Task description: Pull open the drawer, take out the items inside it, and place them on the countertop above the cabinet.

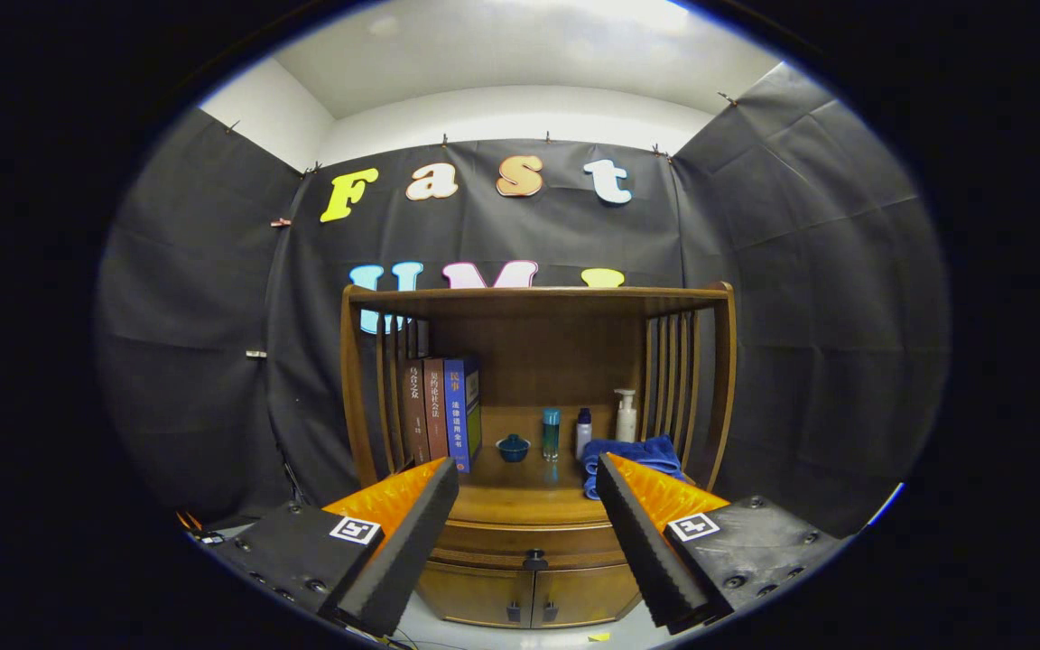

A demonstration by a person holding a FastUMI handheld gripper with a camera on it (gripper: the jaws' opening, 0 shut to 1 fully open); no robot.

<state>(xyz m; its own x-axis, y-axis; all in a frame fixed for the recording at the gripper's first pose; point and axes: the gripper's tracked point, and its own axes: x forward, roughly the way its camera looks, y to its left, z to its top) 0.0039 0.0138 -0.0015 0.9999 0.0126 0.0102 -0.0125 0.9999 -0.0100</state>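
The two-finger gripper point(527, 478) occupies the lower part of the frame, its fingers point(412, 533) spread wide apart with nothing between them and nothing held. Both fingers are clear of the furniture, which stands beyond them at frame centre.

The brown wooden cabinet point(533, 542) sits at lower centre, framed by the gap between the fingers. Its wide, shallow drawer point(529, 542) is closed, with a small dark knob point(534, 560) at the middle of its front. Its contents are not visible. Below the drawer are two small wooden doors point(529, 594), each with a dark handle near the centre seam.

Directly above the drawer is the polished wooden countertop point(529, 492), enclosed by a wooden hutch point(538, 298) with slatted sides and a flat top board.

Items on the countertop:
- Three upright hardcover books point(441, 411), at centre-left against the left slats.
- A small dark-blue ceramic bowl point(513, 447), just right of the books.
- A slim teal-capped bottle point(552, 433), just beside the bowl.
- A white bottle with a dark cap point(583, 431), right of the teal-capped one.
- A white pump dispenser point(626, 417), near the right slats.
- A folded blue towel point(642, 454), in front of the dispenser and partly hidden by the right-hand finger.
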